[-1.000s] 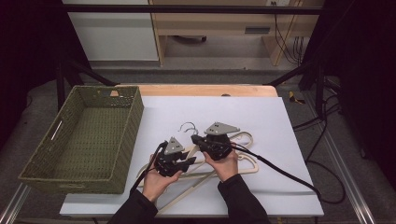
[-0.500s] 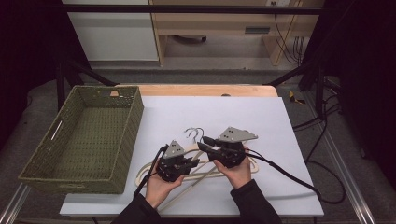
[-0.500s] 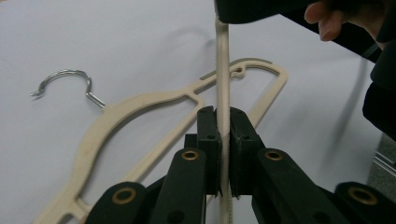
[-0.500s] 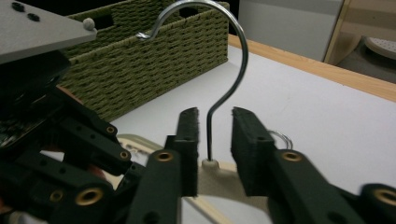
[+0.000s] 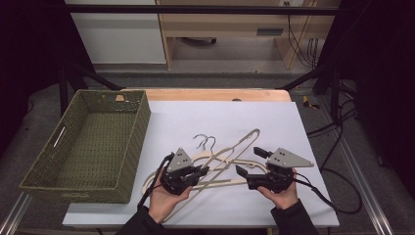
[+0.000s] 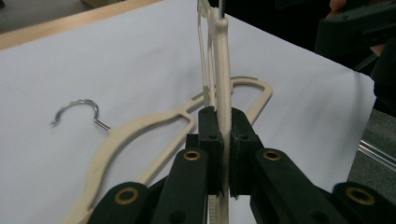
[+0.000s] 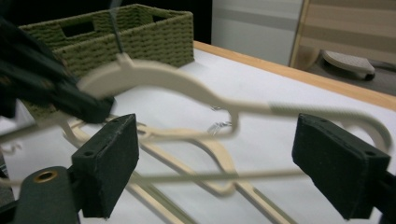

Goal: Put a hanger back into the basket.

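Right tongs (image 5: 250, 166) slid rightward and opened, held hanger (image 5: 230, 152) hook toward basket (image 5: 132, 147)

Matt cream plastic hangers (image 5: 230, 161) with shiny metal hooks (image 6: 79, 112), rough woven green basket (image 5: 93, 142), smooth white tabletop (image 5: 220, 117)

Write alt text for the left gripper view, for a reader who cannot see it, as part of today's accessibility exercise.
The left gripper's two black jaws are clamped on the thin edge of a cream plastic hanger, which rises upright from between them. A second cream hanger with a metal hook lies flat on the white table behind.
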### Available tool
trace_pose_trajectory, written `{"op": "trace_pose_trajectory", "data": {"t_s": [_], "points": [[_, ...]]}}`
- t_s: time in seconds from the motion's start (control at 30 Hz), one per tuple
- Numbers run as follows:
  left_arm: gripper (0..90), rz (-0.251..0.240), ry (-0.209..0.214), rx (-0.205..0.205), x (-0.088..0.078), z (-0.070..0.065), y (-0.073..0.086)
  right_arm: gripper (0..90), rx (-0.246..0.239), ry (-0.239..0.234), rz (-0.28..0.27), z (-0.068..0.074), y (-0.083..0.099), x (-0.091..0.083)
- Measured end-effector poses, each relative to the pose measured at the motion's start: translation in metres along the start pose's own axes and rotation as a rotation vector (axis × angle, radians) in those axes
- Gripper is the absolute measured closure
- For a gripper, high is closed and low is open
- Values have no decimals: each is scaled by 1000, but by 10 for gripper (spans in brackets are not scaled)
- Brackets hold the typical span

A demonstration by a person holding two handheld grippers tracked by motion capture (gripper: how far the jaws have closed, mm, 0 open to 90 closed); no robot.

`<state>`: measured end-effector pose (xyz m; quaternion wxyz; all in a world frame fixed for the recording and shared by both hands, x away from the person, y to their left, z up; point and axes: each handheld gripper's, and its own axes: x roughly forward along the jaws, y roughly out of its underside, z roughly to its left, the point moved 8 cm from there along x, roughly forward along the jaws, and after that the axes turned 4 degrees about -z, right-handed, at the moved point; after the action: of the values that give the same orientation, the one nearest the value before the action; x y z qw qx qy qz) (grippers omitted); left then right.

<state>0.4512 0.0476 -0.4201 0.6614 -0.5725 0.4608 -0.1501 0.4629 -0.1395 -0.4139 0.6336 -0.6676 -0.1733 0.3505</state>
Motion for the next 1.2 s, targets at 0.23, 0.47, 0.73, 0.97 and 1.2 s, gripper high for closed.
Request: {"op": "trace_pose_trajectory", "data": {"t_s": [0.23, 0.47, 0.73, 0.97, 1.2], "points": [[858, -46, -14, 38, -30, 16, -25, 88, 15, 63, 30, -20, 15, -13], [858, -71, -27, 52, -65, 43, -46, 77, 26, 92, 18, -28, 14, -18], [858, -93, -77, 18, -101, 91, -68, 66, 22, 102, 20, -30, 14, -20], [858, -100, -141, 29, -128, 130, -78, 53, 27, 106, 12, -32, 11, -22], [858, -76, -193, 24, -147, 163, -75, 38, 29, 118, 6, -36, 9, -26]]}}
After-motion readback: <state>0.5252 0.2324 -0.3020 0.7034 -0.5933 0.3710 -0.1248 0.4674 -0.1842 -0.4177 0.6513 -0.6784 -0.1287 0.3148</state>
